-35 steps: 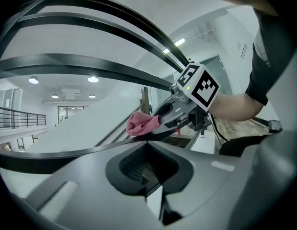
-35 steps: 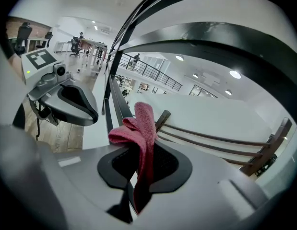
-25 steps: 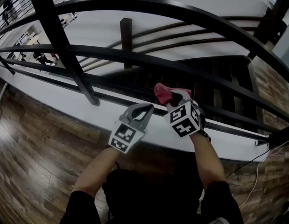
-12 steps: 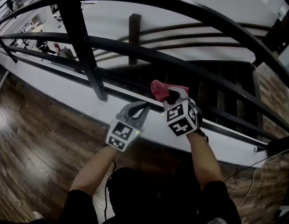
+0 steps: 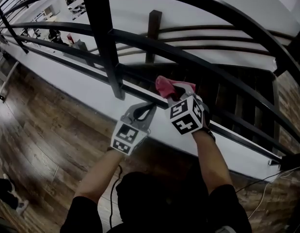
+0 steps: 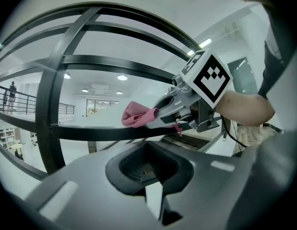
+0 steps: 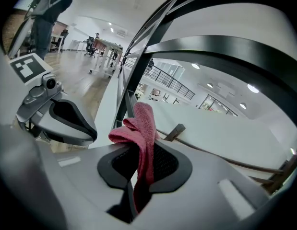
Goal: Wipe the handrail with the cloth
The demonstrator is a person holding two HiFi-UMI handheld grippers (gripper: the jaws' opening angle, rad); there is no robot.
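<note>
A pink cloth (image 5: 164,86) is pinched in my right gripper (image 5: 172,93), which is shut on it and held up against the black railing, between a middle bar (image 5: 203,64) and a lower bar (image 5: 135,92). In the right gripper view the cloth (image 7: 142,126) hangs down between the jaws of the right gripper (image 7: 140,152). From the left gripper view the cloth (image 6: 136,116) sits just above a horizontal bar (image 6: 90,132); whether it touches is unclear. My left gripper (image 5: 148,108) is just left of it, shut and holding nothing. The top handrail (image 5: 232,16) curves overhead.
A thick vertical post (image 5: 107,47) stands just left of both grippers. Below the railing runs a white ledge (image 5: 77,97), then wooden floor (image 5: 38,144). Dark stairs (image 5: 237,98) lie beyond the bars. A cable (image 5: 259,182) trails at the right. A person (image 7: 46,13) stands far off.
The view has slid left along the railing, so the vertical post now stands closer to the grippers. Both grippers keep the same pose, the cloth still held in the right one.
</note>
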